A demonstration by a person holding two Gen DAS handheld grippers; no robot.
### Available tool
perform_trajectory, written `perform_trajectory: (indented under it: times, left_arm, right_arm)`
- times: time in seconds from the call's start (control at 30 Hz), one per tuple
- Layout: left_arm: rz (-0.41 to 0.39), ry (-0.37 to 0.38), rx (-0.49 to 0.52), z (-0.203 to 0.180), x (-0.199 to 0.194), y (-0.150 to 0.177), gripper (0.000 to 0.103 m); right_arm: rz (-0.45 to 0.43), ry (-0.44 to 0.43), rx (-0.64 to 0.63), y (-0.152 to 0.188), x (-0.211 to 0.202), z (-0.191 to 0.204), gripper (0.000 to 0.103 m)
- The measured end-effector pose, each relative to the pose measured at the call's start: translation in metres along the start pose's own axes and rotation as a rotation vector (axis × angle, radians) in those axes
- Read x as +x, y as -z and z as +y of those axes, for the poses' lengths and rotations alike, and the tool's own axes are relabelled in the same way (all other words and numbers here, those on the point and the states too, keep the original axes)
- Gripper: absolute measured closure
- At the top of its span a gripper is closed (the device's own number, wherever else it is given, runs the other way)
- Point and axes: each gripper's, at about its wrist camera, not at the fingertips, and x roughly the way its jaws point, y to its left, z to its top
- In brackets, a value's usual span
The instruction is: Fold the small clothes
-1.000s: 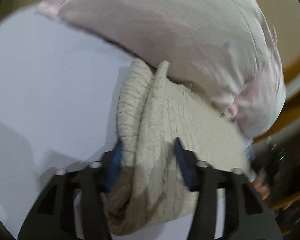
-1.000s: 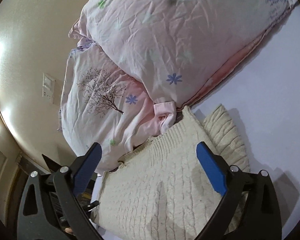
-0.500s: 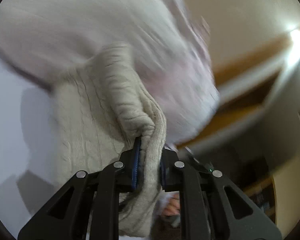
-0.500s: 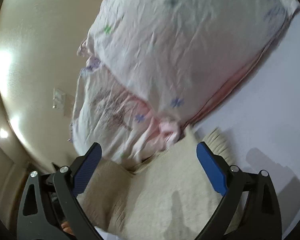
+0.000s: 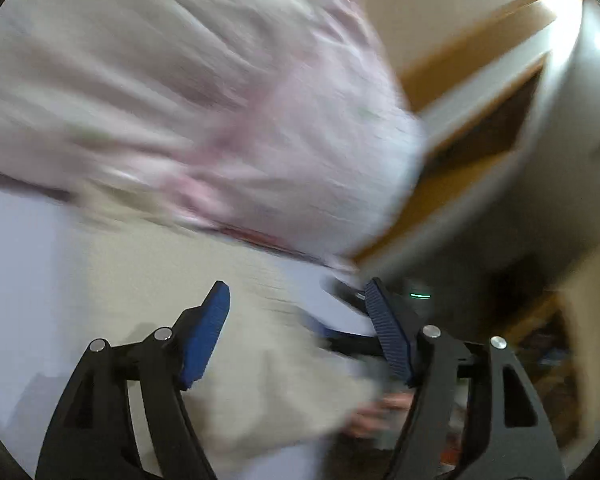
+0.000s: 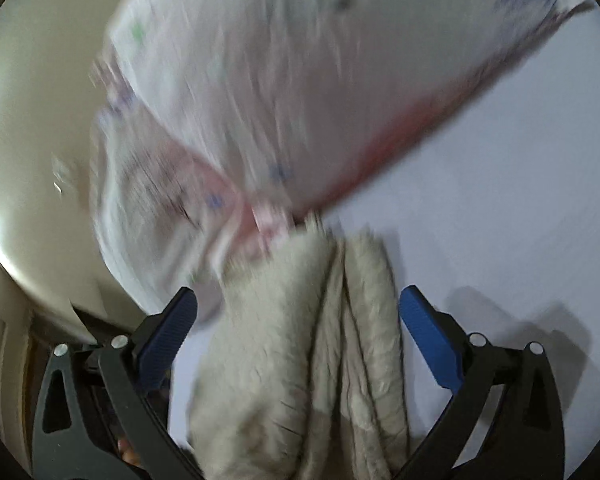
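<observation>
Knitwear, one item: cream knit garment, left wrist view, blurred, lying on the bed sheet under and ahead of the left hand-held gripper, whose jaws stand wide with nothing between them. Pink pillow beyond.

Right wrist view: same garment in lengthwise folds between the wide, empty jaws of the right hand-held gripper, pillows touching its far end.

Advice: pinch matching edges, keep layers aligned, lay flat clear of the pillows.

Left tool let go, jaws now spread; sweater seemingly bunched into folds.
</observation>
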Motion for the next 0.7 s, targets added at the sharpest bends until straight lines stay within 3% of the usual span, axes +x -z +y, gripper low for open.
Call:
perform_trajectory:
  times: [0.07,0.17,0.33,0.47,0.53,0.57,0.6,0.67,0.7]
  left_arm:
    - [0.059,-0.176,-0.026,0.028,0.002,0.002,0.032]
    - [0.166,-0.25,-0.094,0.054,0.016,0.017,0.032]
    - [0.184,-0.274,-0.084,0.06,0.03,0.026,0.023]
    - [0.191,-0.264,-0.062,0.06,0.022,0.039,0.017]
    - [0.205,-0.255,-0.02,0.054,0.026,0.043,0.017]
    - [0.209,-0.279,0.018,0.049,0.028,0.044,0.024]
    - [0.213,-0.285,0.035,0.046,0.028,0.045,0.03]
    - [0.211,-0.255,0.05,0.046,0.013,0.04,0.056]
    - [0.205,-0.227,0.053,0.046,-0.001,0.036,0.061]
  right_arm:
    - [0.077,0.053,-0.006,0.005,0.018,0.001,0.002]
    - [0.106,0.094,-0.043,0.011,0.027,0.006,0.002]
    - [0.097,0.133,-0.072,0.014,0.031,0.013,0.002]
    - [0.089,0.234,-0.184,0.026,0.042,0.034,0.004]
    - [0.102,0.244,-0.25,0.036,0.051,0.044,0.035]
    - [0.124,0.216,-0.247,0.038,0.055,0.043,0.06]
    - [0.15,0.159,-0.215,0.038,0.058,0.038,0.063]
    - [0.149,0.078,-0.186,0.039,0.054,0.036,0.066]
    - [0.152,0.022,-0.175,0.041,0.053,0.037,0.066]
